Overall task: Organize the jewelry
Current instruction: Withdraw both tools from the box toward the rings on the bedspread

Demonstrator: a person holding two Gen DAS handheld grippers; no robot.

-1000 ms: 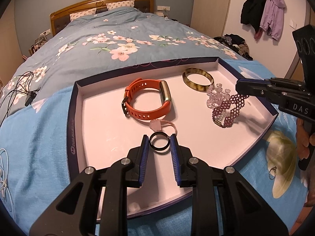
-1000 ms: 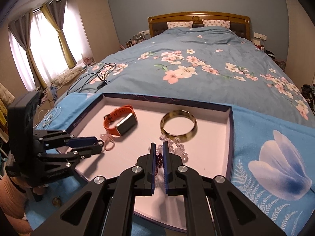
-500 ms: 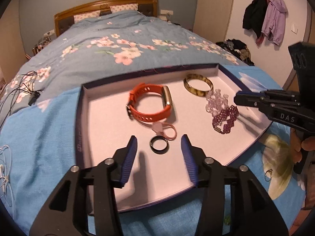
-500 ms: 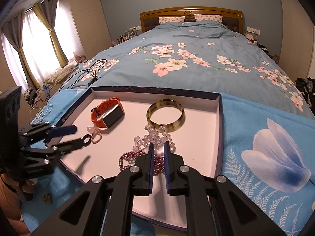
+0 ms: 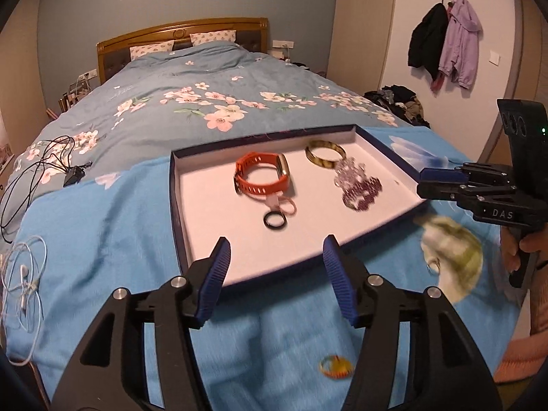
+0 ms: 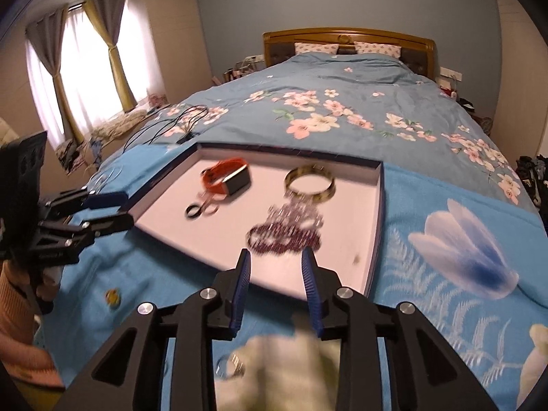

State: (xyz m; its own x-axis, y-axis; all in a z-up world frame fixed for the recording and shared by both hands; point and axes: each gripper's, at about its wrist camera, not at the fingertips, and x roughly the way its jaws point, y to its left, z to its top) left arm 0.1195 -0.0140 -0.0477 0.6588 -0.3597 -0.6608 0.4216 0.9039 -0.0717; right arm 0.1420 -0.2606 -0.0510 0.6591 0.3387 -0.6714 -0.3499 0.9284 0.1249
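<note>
Six pieces already lie in the tray [image 5: 178, 212]: an orange watch [image 5: 262, 178] at about 12 o'clock, a bangle [image 5: 325, 154] at 1 o'clock, a clear bead bracelet [image 5: 349, 174] touching a purple bead bracelet [image 5: 363, 193] at 2 o'clock, and near the middle a black ring [image 5: 274, 220] touching a pink loop [image 5: 286, 205].

Still loose on the bed: a silver ring [image 6: 231, 364] just under the right tool [image 6: 275, 274], and a small multicoloured ring [image 5: 334, 367] at 6 o'clock below the left tool [image 5: 275, 260].

Both tools have just been opening and stand spread with nothing between their pads, the left wider than the right. They hang at the tray's near edge.

By my judgement the job is mostly done; the two loose rings remain to be picked up and set in the tray.
</note>
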